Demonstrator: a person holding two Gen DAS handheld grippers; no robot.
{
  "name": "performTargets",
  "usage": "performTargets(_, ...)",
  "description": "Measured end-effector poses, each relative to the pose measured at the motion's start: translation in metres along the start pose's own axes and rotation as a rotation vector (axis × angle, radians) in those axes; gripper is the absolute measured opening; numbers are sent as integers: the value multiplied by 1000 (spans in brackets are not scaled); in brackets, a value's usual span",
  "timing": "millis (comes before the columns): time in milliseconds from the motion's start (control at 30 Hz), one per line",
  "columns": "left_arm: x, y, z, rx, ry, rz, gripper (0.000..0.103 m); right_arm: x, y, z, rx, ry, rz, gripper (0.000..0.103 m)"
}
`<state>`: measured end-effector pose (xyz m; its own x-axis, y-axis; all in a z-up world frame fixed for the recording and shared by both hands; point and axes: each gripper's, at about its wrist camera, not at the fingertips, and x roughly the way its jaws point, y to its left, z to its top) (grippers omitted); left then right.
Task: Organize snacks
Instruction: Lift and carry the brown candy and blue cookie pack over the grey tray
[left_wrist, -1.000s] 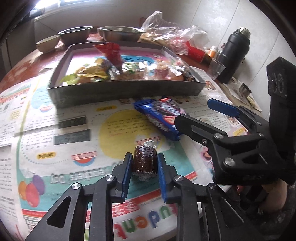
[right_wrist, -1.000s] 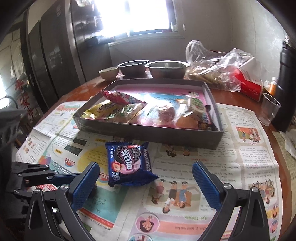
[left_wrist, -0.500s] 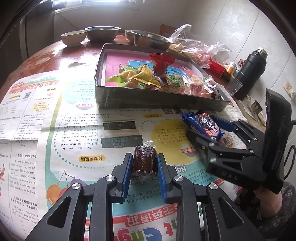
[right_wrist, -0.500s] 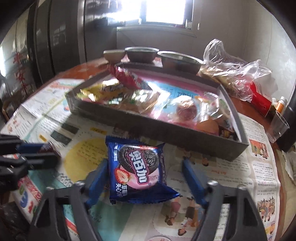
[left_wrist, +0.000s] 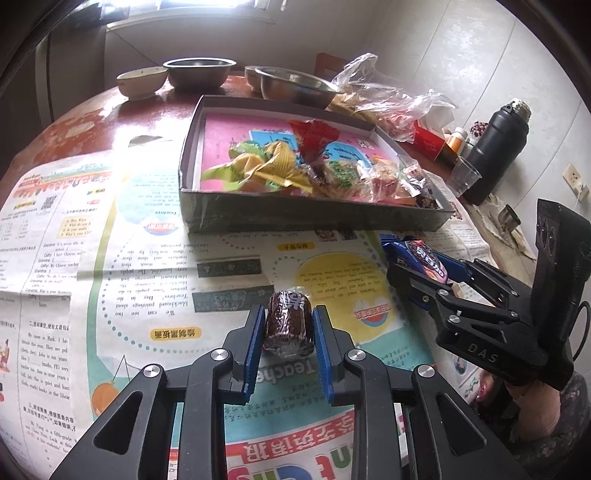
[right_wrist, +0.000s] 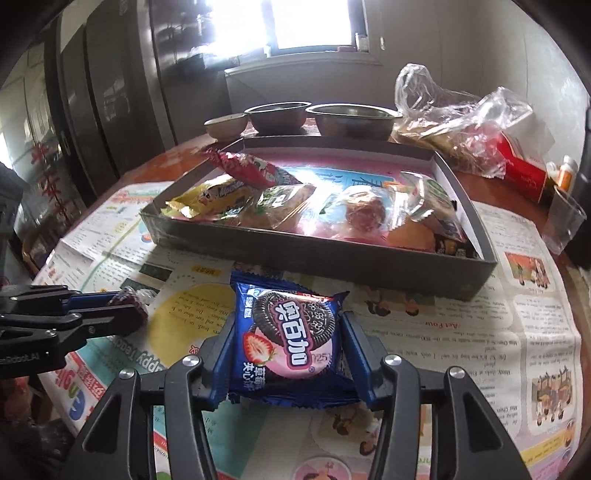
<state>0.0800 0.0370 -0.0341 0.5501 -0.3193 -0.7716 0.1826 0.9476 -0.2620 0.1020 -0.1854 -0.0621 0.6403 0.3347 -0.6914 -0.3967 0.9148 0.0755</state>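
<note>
My left gripper (left_wrist: 289, 314) is shut on a small brown wrapped cake roll (left_wrist: 287, 326), held just above the newspaper. In the right wrist view it comes in from the left edge (right_wrist: 122, 301). My right gripper (right_wrist: 289, 326) has its jaws closing on a blue cookie pack (right_wrist: 291, 332), and both blue pads touch the pack's sides. The left wrist view shows that same gripper (left_wrist: 424, 266) at the right with the pack (left_wrist: 421, 254) between its fingers. Behind both stands a grey cardboard box (right_wrist: 332, 258) holding several wrapped snacks (right_wrist: 258, 199).
Newspaper (left_wrist: 129, 280) covers the near part of the red-brown table. Behind the box stand metal bowls (left_wrist: 199, 72) and a small ceramic bowl (left_wrist: 142, 79). A crumpled plastic bag (left_wrist: 384, 99), a red carton (left_wrist: 430, 142), a plastic cup (left_wrist: 463, 177) and a black flask (left_wrist: 495, 147) crowd the right.
The right gripper's jaws went from wide open to closed around the blue cookie pack, which now sits between the pads. The left gripper kept its hold on the cake roll and drifted left.
</note>
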Motion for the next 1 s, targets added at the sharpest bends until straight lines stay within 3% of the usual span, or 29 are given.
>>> performTargets(433, -8, -28, 21, 49, -33, 8, 23, -26, -17, 9, 46, -68, 14, 53)
performTargets(667, -4, -24, 15, 43, 3, 25, 22, -28, -23, 10, 60, -73, 25, 53)
performTargets(733, -11, -18, 11, 27, 5, 39, 31, -26, -24, 9, 63, -71, 31, 53)
performTargets(800, -20, -15, 8, 36, -9, 68, 61, -26, -24, 8, 65, -72, 37, 53)
performTargets(1000, -19, -10, -6, 63, 28, 125, 65, -22, -21, 7, 63, -68, 59, 53)
